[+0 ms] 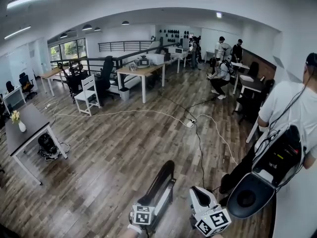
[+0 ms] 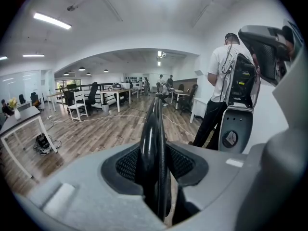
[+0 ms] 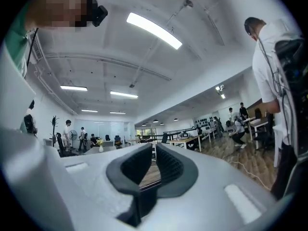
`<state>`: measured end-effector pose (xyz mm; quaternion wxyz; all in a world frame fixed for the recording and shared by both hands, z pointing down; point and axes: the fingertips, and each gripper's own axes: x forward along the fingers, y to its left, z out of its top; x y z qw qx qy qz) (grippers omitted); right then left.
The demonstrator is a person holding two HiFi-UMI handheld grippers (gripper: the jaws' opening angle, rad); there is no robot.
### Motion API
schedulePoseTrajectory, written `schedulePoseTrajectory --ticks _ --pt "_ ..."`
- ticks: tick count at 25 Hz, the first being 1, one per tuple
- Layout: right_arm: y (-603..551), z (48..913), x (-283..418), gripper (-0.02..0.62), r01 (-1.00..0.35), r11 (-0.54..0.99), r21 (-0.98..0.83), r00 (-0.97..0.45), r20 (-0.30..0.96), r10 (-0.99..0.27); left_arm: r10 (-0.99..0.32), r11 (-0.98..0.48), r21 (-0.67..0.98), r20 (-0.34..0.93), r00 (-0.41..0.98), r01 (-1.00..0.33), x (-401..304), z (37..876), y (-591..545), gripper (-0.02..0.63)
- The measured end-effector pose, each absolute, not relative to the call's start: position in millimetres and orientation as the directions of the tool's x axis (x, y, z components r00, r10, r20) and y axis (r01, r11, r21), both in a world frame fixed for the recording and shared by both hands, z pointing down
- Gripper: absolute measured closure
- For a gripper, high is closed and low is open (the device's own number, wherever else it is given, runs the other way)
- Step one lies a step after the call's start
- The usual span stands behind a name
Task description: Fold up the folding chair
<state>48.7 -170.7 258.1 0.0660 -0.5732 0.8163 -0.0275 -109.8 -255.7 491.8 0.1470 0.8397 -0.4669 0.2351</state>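
The folded black chair [image 1: 161, 182] stands up as a thin dark slab at the bottom of the head view. My left gripper [image 1: 152, 203] is shut on its near edge. In the left gripper view the chair [image 2: 153, 129] runs straight up between the dark pads [image 2: 126, 163], which press on both its sides. My right gripper [image 1: 199, 195] hangs just right of the chair, apart from it and pointing level. In the right gripper view its jaws [image 3: 150, 170] are shut with nothing between them.
A person in a white shirt [image 1: 292, 108] with a pack of gear stands close on the right, beside a grey round-seated unit [image 1: 251, 196]. A white cable [image 1: 148, 113] and power strip [image 1: 190, 123] cross the wooden floor. A dark table [image 1: 25, 128] stands left; desks, chairs and people are farther back.
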Motion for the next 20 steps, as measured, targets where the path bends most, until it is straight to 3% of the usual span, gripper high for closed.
schedulePoseTrajectory --ticks 20 --pt "-155.8 239.1 58.4 0.566 -0.959 0.283 -0.008 -0.281 -0.105 -0.954 -0.717 -0.525 0.033 0.522 0.463 -0.851 -107.5 492.7 -252.0 0.459"
